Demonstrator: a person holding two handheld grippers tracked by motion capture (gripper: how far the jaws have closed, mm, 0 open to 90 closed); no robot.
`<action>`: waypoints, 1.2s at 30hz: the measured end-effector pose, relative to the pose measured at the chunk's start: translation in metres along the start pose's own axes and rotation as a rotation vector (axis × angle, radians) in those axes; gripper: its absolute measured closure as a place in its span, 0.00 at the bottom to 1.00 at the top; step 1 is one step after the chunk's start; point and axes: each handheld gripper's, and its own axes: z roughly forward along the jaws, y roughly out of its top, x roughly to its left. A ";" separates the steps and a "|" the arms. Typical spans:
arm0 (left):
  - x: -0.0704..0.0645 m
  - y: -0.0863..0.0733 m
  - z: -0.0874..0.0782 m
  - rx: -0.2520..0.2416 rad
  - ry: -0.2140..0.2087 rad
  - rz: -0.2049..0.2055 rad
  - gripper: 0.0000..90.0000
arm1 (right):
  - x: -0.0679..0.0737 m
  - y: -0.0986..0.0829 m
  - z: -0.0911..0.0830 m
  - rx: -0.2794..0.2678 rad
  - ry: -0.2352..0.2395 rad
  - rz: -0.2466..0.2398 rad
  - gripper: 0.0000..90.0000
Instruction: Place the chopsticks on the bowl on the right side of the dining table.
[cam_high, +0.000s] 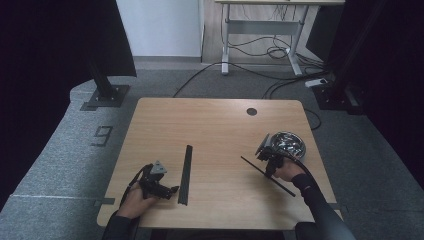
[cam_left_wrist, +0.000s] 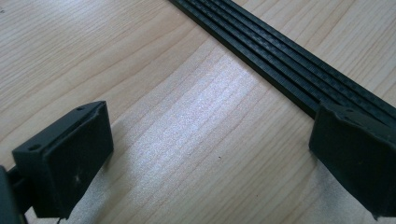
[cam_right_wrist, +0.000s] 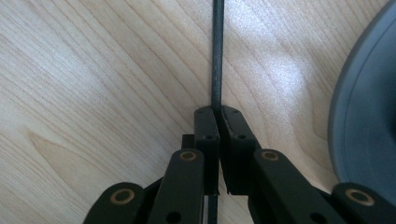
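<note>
A wide flat black strip (cam_high: 185, 173) with lengthwise ribs lies on the wooden table (cam_high: 215, 125), left of the middle. My left gripper (cam_high: 172, 189) rests low just left of the strip's near end, open, with bare wood between its jaws. In the left gripper view the strip (cam_left_wrist: 280, 56) runs past the right jaw of this gripper (cam_left_wrist: 210, 149). A thin black strip (cam_high: 267, 176) lies slantwise at the right, and my right gripper (cam_high: 270, 167) is shut on it. In the right gripper view the jaws of that gripper (cam_right_wrist: 218, 116) pinch the thin strip (cam_right_wrist: 216, 56) edge-on.
A shiny metal bowl (cam_high: 288, 144) stands right beside the right gripper; its grey rim (cam_right_wrist: 369, 107) is close on the right. A round cable hole (cam_high: 251, 111) sits at the table's far edge. Black stands, floor cables and a desk frame (cam_high: 260, 30) lie beyond.
</note>
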 end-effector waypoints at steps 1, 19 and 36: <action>0.000 0.000 0.000 0.000 0.000 0.000 0.00 | 0.000 -0.001 -0.001 -0.008 0.000 0.001 0.96; 0.000 0.000 0.000 0.000 0.000 0.001 0.00 | -0.003 -0.014 -0.039 -0.076 0.020 0.003 0.96; 0.000 0.000 0.000 0.002 0.000 0.001 0.00 | -0.003 -0.019 -0.080 -0.118 0.039 -0.004 0.95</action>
